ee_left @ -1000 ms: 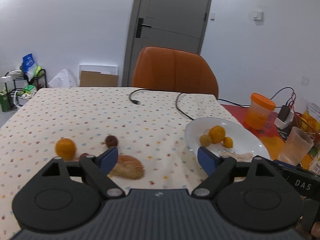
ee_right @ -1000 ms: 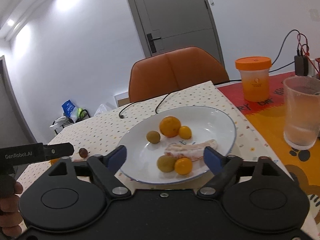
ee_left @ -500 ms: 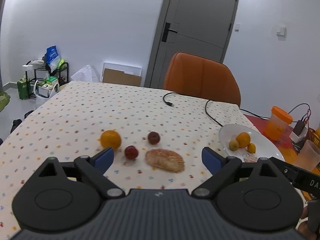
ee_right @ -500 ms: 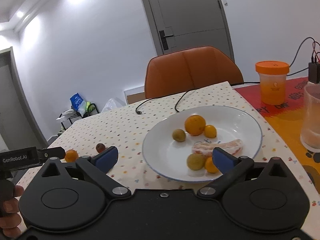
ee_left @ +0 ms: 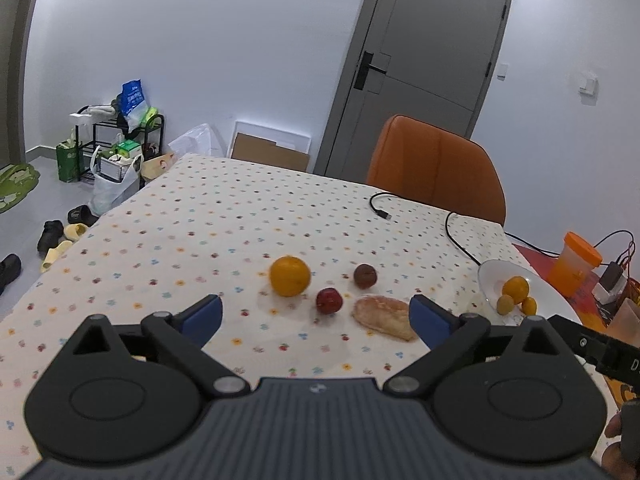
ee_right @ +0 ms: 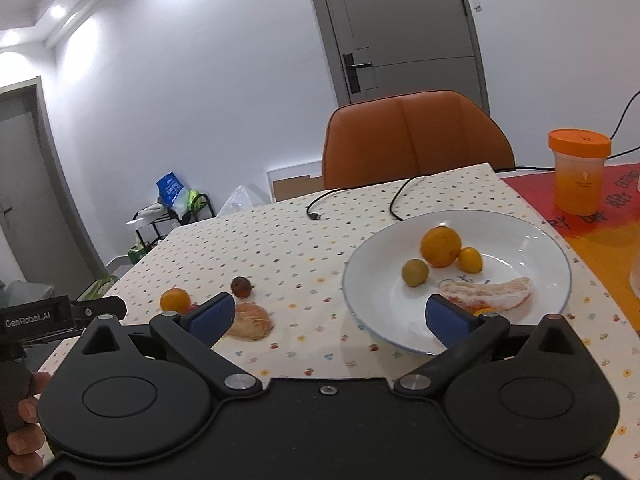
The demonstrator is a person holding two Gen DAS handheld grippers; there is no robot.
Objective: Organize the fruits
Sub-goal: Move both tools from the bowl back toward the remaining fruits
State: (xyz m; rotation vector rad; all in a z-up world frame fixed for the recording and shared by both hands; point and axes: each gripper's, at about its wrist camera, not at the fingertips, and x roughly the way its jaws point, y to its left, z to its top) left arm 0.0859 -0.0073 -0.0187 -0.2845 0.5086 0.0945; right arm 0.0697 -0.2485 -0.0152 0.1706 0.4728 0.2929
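On the dotted tablecloth lie an orange [ee_left: 290, 275], a red fruit [ee_left: 329, 301], a dark brown fruit [ee_left: 365, 275] and a peeled pomelo piece [ee_left: 385, 317]. My left gripper [ee_left: 316, 318] hangs open just short of them, holding nothing. The white plate [ee_right: 536, 240] holds an orange [ee_right: 440, 247], a small orange fruit [ee_right: 470, 259], a green fruit [ee_right: 415, 273] and a pomelo wedge [ee_right: 490, 298]. My right gripper [ee_right: 330, 316] is open and empty at the plate's near left rim. In the right wrist view the loose orange [ee_right: 175, 300], brown fruit [ee_right: 241, 286] and pomelo piece [ee_right: 251, 321] show too.
A black cable [ee_left: 452, 224] trails across the far side of the table. An orange chair [ee_left: 436, 170] stands behind it. An orange-lidded jar [ee_right: 578, 176] sits on the red mat at the right. A person's hand [ee_right: 24, 412] grips the left tool.
Both grippers have pulled back and swung left. The loose fruits now sit between the left fingers' span; the plate has shifted right in both views. Both stay open.
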